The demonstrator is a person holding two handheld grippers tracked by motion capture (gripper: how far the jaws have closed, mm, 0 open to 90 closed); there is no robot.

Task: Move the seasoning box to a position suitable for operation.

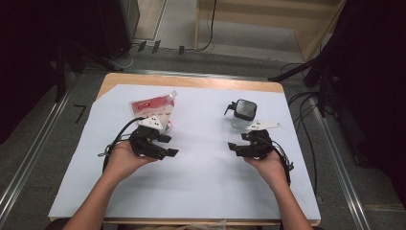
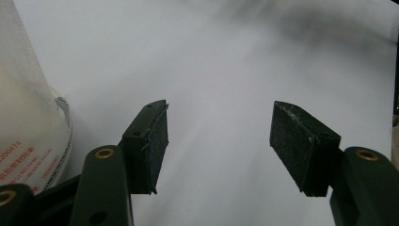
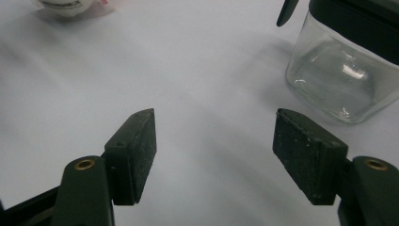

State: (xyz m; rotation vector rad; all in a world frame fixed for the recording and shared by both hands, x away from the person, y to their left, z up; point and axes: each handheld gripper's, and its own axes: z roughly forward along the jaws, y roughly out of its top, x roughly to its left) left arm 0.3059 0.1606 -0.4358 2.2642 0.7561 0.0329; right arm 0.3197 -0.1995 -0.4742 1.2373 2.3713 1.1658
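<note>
Both the left gripper (image 1: 173, 152) and right gripper (image 1: 233, 147) are gaping empty; the pouch (image 1: 152, 108) risks slumping, the glass jar (image 1: 243, 114) slipping.

White sheet (image 1: 201, 177) over a light wooden table (image 1: 191, 81). At upper left of centre, a white pouch (image 1: 153, 106) with a red band and red print, also seen at the left edge of the left gripper view (image 2: 28, 132). At upper right, a clear glass jar (image 3: 339, 80) with black lid (image 1: 244, 109). Both grippers, left (image 1: 170, 152) and right (image 1: 234, 147), are black with brass-coloured rivets.
</note>
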